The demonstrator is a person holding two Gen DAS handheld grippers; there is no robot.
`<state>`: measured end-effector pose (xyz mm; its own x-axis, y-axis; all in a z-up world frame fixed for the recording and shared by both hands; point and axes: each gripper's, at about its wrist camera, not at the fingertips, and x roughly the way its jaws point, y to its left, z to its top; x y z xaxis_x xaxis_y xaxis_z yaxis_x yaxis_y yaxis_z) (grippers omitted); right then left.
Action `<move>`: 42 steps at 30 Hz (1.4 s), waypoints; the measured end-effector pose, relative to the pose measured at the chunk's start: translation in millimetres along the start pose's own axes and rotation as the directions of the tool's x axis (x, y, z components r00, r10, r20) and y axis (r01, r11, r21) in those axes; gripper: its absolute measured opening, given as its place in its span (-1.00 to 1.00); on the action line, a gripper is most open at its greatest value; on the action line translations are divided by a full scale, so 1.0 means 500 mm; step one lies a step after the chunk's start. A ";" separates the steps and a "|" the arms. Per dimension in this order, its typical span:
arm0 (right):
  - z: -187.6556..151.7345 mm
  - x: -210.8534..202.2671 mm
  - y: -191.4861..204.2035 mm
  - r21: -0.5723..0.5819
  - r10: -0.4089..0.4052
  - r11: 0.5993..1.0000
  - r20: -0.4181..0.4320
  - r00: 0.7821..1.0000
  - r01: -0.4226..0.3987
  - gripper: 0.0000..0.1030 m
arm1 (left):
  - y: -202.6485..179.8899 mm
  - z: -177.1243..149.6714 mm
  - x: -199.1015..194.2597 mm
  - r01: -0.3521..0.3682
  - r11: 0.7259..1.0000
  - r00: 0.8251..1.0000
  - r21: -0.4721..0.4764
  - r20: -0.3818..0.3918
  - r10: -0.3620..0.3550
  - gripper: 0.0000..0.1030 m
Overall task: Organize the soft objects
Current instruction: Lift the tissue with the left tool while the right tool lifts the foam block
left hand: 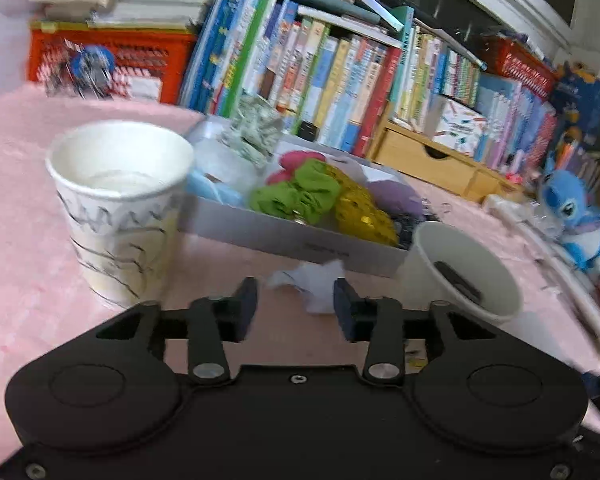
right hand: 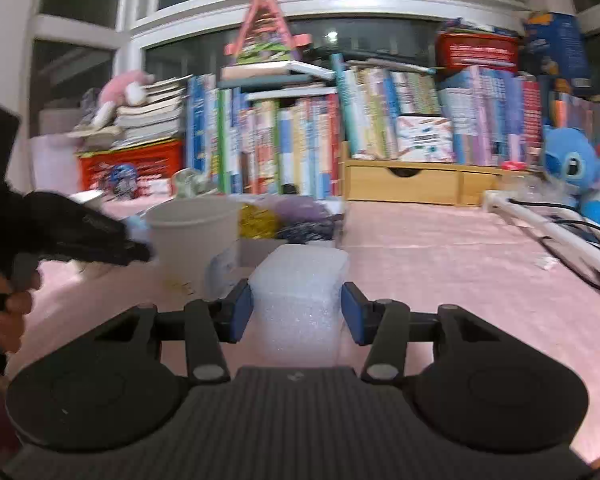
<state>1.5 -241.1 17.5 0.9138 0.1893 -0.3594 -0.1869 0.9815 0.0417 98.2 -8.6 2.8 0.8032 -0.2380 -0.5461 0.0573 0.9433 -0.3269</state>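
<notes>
L gripper [left hand: 295, 308] hovers low over the pink tablecloth [left hand: 28, 208], jaws apart w/ nothing between them; a white fluffy scrap [left hand: 314, 280] lies on the cloth just beyond the fingertips, in front of the grey tray [left hand: 300, 242]. Probably lined up this way to pinch the scrap next. Tray already holds soft bits: green fabric [left hand: 296, 196], gold mesh [left hand: 360, 212], something pink behind. A scribbled paper cup [left hand: 120, 208] stands upright left of the tray; a plain cup [left hand: 464, 276] sits right of it, tilted toward the lens (dark item inside, can't tell what).

R gripper [right hand: 297, 312] has a white foam block [right hand: 300, 304] between its blue pads [right hand: 242, 314]. Left pad looks touching; right side shows a sliver of gap, so can't tell if it's truly clamped or just straddling. Block seems positioned for carrying toward the tray, i.e. sorting w/ the other soft stuff.
</notes>
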 end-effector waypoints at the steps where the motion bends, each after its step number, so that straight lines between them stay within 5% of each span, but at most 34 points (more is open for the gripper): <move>1: -0.001 0.001 0.003 -0.007 0.007 1.000 -0.004 1.000 -0.007 0.04 | 0.005 0.001 0.003 0.027 0.999 1.000 -0.029 -0.013 -0.027 -0.16; 11: -0.002 0.008 0.012 -0.021 0.025 0.999 -0.015 1.000 -0.026 0.06 | 0.047 -0.001 0.049 0.053 0.953 0.998 -0.298 -0.023 -0.063 -0.20; 17: -0.002 0.006 0.015 -0.049 0.039 0.998 -0.018 0.999 -0.040 0.06 | 0.054 -0.004 0.062 0.080 0.934 0.996 -0.349 -0.019 -0.092 -0.61; 26: 0.001 0.009 0.022 -0.046 0.045 0.998 -0.017 0.999 -0.045 0.06 | 0.057 -0.014 0.001 0.066 0.969 0.997 -0.237 -0.030 -0.075 -0.63; 34: 0.001 0.000 0.034 -0.063 0.059 0.996 -0.021 0.998 -0.060 0.07 | 0.045 -0.047 -0.096 0.049 0.998 0.996 0.036 -0.074 -0.046 -0.61; 35: 0.001 -0.003 0.036 -0.064 0.062 0.996 -0.019 0.998 -0.063 0.08 | 0.040 -0.049 -0.106 0.037 0.997 0.997 0.072 -0.064 -0.033 -0.56; 37: 0.001 -0.007 0.040 -0.068 0.062 0.996 -0.019 0.998 -0.063 0.08 | 0.029 -0.055 -0.121 0.006 0.991 1.000 0.133 -0.015 -0.004 0.01; 42: 0.004 -0.008 0.045 -0.076 0.047 0.996 -0.011 0.999 -0.048 0.08 | 0.001 -0.051 -0.109 -0.109 0.976 0.988 0.189 0.132 0.085 0.23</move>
<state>-5.7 -219.5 21.5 0.8999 0.2349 -0.3674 -0.2571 0.9663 -0.0121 39.1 -1.3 12.7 0.8763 -0.1247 -0.4654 0.0805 0.9902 -0.1137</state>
